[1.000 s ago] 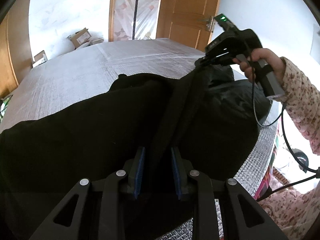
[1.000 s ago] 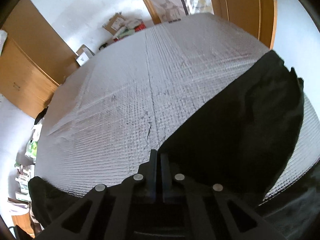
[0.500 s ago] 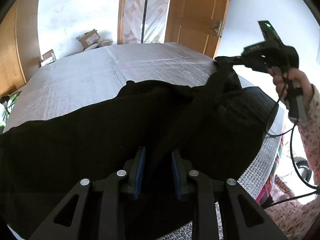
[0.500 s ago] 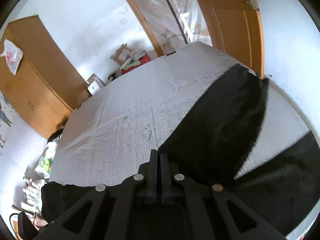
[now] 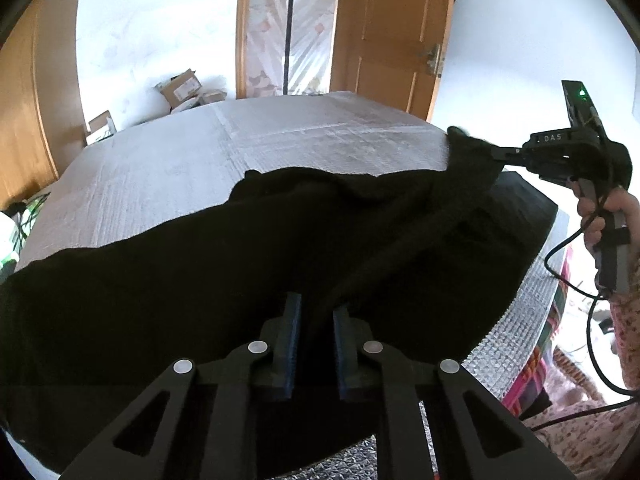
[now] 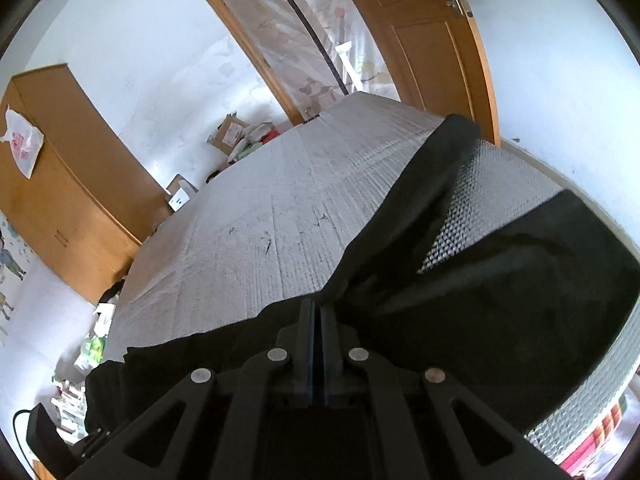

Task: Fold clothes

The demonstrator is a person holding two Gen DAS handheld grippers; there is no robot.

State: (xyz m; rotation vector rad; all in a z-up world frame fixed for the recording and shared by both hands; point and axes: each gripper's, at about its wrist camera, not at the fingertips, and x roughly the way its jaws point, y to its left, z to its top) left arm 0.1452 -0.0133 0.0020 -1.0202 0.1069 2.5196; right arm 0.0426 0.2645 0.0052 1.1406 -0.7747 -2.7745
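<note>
The left gripper (image 5: 316, 320) is closing on a black garment (image 5: 200, 280) fold; the right gripper (image 5: 490, 154), clamped on its edge, has swung further toward the frame's right.

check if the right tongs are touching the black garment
Touching. The right wrist view shows the right tongs shut on a pinch of the black garment, which fans out taut from the tips.

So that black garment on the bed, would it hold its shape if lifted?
Probably not. The black garment sags in a ridge between the right hand-held gripper, shut on it, and the closing left hand-held gripper, so it looks floppy. It seems light, since a pinched edge lifts it.
</note>
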